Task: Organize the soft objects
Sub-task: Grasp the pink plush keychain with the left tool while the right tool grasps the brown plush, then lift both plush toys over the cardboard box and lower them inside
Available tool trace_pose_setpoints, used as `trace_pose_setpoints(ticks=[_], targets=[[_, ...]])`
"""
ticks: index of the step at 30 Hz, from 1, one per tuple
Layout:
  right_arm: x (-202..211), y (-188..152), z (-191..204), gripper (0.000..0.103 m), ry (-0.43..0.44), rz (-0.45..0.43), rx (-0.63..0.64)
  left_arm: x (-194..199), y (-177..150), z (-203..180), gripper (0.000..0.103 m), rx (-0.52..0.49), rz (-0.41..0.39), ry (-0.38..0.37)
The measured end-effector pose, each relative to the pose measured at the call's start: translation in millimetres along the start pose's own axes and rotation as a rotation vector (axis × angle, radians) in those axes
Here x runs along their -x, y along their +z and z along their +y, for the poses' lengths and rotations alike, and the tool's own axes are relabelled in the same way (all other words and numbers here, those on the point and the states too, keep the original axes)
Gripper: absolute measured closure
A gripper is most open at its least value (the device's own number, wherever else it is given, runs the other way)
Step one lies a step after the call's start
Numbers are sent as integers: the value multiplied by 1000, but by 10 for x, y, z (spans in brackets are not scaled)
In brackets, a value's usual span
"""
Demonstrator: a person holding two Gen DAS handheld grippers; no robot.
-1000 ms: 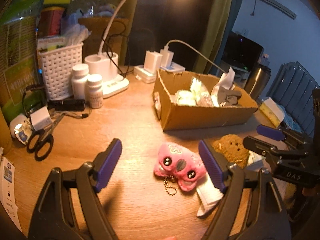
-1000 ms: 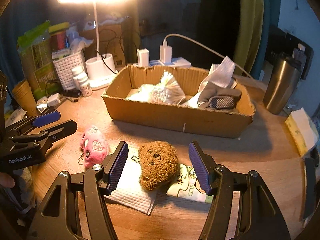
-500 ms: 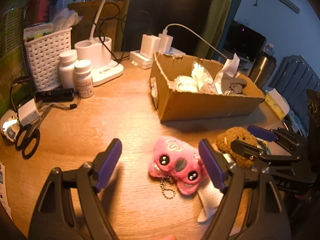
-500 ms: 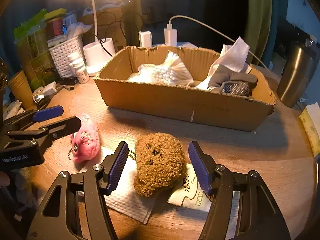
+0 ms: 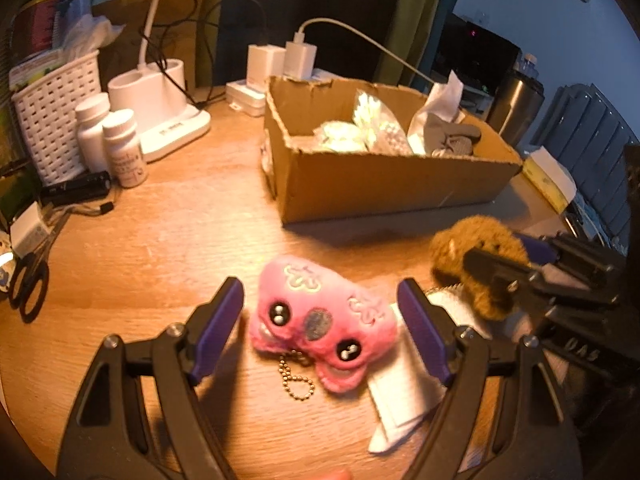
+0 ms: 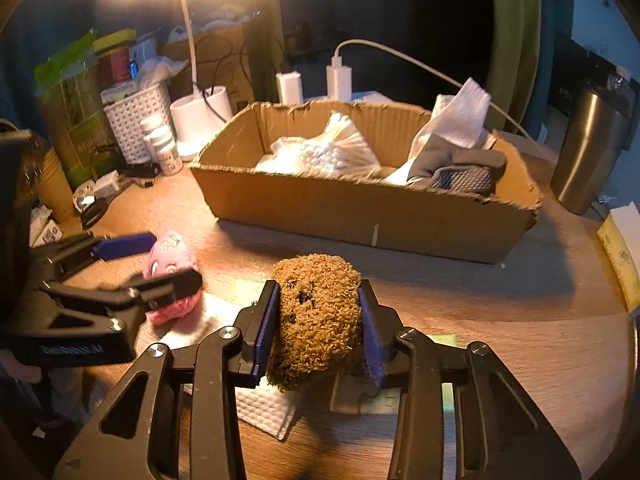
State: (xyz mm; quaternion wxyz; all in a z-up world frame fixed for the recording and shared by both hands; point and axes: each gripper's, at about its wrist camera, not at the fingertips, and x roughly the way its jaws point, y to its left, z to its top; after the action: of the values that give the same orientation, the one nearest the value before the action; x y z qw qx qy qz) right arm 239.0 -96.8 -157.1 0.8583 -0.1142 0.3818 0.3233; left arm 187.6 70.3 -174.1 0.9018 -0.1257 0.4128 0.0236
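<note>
Right wrist view: right tool [image 6: 318, 326] clamps brown plush [image 6: 316, 312]; left tool [image 5: 320, 336], spread wide, straddles pink plush [image 5: 324, 326].

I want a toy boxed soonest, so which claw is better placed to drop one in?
Right claw: shut on the brown plush, facing the cardboard box. Left claw is open around the pink plush.

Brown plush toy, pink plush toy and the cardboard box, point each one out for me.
brown plush toy [image 6: 316, 312], right wrist view, on its fuzzy face.
pink plush toy [image 5: 320, 320], left wrist view, on its face between the eyes.
cardboard box [image 6: 360, 216], right wrist view, on its front wall.
</note>
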Motion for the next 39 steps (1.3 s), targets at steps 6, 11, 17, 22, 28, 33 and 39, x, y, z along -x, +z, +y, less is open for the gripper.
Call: trace_pose_setpoints(ticks=[6, 11, 17, 22, 28, 33, 39], targets=[[144, 23, -99, 63, -17, -37, -22, -115, -14, -35, 23, -18, 45, 19], [236, 18, -200, 62, -39, -54, -47, -98, -22, -73, 34, -36, 41, 8], [368, 30, -227, 62, -58, -83, -48, -41, -56, -67, 38, -41, 35, -22], [478, 34, -224, 62, -68, -102, -45, 87, -49, -138, 38, -58, 2, -36], [622, 41, -196, 62, -83, -123, -40, 279, -8, -208, 38, -66, -45, -43], [757, 65, -158, 63, -94, -143, -29, 433, 32, -221, 38, -55, -84, -49], [921, 120, -111, 62, -104, -177, -15, 708, 94, -252, 38, -63, -183, -49]])
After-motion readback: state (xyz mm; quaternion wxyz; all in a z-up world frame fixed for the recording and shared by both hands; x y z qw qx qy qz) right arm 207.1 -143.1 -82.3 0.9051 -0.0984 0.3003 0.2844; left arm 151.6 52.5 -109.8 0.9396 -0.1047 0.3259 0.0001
